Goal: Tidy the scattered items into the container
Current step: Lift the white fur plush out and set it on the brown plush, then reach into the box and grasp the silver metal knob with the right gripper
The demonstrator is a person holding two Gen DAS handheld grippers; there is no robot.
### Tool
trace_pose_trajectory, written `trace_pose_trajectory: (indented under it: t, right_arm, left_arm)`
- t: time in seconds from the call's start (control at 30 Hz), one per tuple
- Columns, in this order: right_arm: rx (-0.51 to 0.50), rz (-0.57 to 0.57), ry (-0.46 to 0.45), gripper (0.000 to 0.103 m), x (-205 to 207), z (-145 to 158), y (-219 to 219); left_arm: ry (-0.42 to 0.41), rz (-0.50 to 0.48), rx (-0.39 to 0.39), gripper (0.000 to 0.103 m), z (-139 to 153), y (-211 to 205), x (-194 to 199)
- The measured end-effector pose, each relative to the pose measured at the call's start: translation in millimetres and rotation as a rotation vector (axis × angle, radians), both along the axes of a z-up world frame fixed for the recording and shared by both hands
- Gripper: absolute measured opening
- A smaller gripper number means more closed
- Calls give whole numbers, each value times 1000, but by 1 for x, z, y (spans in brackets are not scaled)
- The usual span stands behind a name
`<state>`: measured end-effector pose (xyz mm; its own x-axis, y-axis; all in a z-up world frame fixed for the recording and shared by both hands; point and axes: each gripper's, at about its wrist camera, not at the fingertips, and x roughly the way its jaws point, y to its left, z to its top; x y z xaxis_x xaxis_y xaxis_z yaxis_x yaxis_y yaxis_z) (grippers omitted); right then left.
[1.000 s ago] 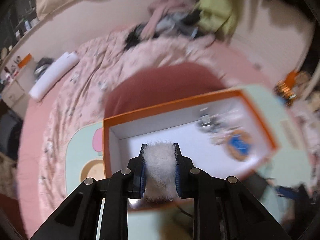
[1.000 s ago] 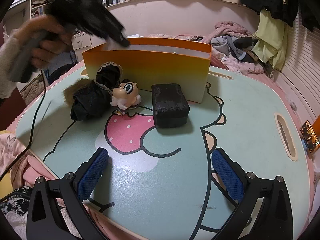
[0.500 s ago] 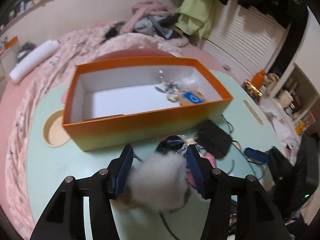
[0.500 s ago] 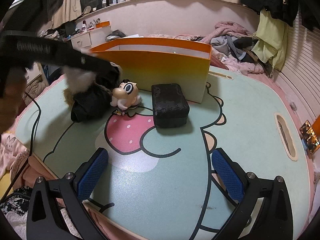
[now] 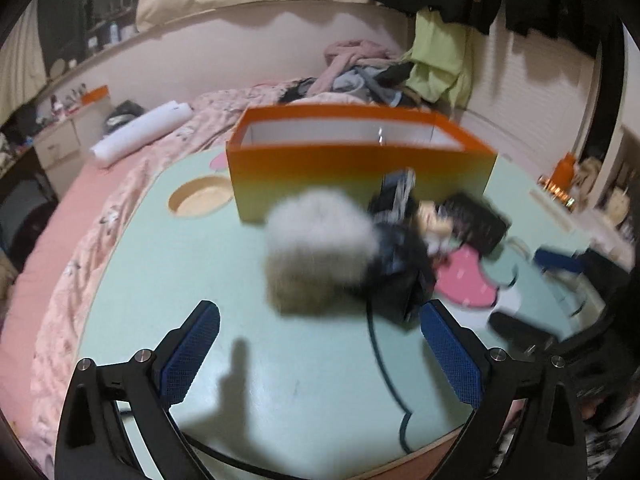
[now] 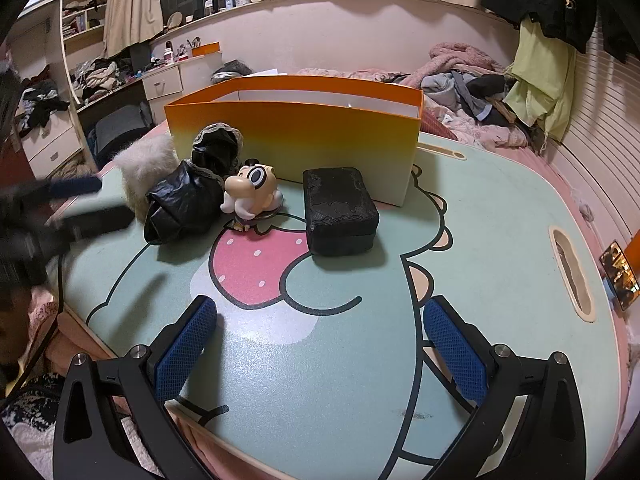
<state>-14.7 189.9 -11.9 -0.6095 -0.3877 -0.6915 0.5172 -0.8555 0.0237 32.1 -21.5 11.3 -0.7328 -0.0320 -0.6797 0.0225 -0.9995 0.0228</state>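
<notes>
Behind your tabletop [image 6: 500, 216] runs a pink bed heaped with clothes. Take the orange box [image 6: 296, 136] as your landmark; it stands at the far side of the mint surface, and its inside cannot be read from these views.

Your left hand-held gripper [image 5: 320, 344] has just been opening and now stands released, jaws wide, with nothing between the pads. The white fluffy pompom [image 5: 316, 240] lies on the surface just in front of the box's near wall, outside it, ahead of your left jaws and apart from them. From the right wrist view it sits at the box's left front corner, touching the black crumpled pouch [image 6: 182, 200].

Your right hand-held gripper [image 6: 320, 344] is also released and empty, well in front of the box. Before that same wall sit the cartoon figurine [image 6: 252, 192] and the black case [image 6: 338, 208].

By my reading you are between picks: several items remain outside. Next you need to choose one, close on it squarely, lift above the rim and let go inside.
</notes>
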Motion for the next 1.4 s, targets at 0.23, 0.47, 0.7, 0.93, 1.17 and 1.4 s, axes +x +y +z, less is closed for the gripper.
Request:
trace_pose_trajectory:
  t: [0.23, 0.47, 0.7, 0.93, 1.17, 1.4]
  right_arm:
    - [2, 0, 1, 103, 1, 1, 0]
    - [4, 2, 2, 103, 2, 3, 0]
    - [5, 35, 8, 103, -2, 3, -1]
    - [16, 15, 30, 77, -2, 10, -1]
    - [-55, 13, 99, 62, -41, 93, -14]
    - [92, -30, -163, 49, -159, 87, -78]
  left_arm:
    - [-2, -15, -6, 103, -15, -3, 1]
    - [13, -30, -2, 103, -17, -7, 4]
    - [12, -29, -1, 103, -18, -4, 2]
    - [13, -31, -2, 103, -17, -3, 1]
    - [13, -31, -1, 103, -16, -2, -1]
    - [14, -31, -1, 103, -15, 0, -2]
